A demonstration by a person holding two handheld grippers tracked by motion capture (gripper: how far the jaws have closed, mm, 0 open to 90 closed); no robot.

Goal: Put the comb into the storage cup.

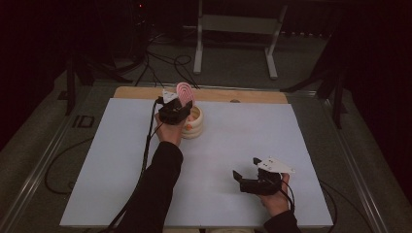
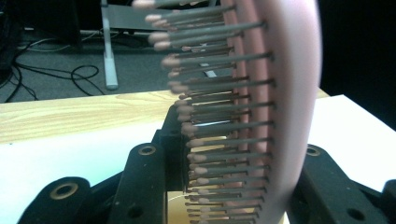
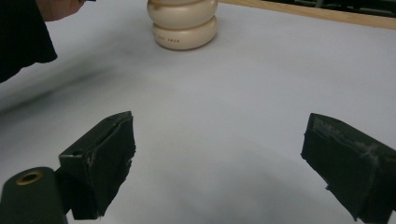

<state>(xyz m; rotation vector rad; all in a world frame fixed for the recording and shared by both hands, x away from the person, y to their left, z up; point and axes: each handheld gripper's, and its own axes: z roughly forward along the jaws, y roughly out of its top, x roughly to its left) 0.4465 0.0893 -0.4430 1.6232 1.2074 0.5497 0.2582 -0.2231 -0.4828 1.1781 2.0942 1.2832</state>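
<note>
Overhead forward-down; two close claw-mounted views.

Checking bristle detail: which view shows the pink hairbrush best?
Left gripper view: the pink hairbrush sits close up between the jaws, bristles and pad sharp. The high view shows it small above the cream holder. The right gripper view catches just that holder.
</note>
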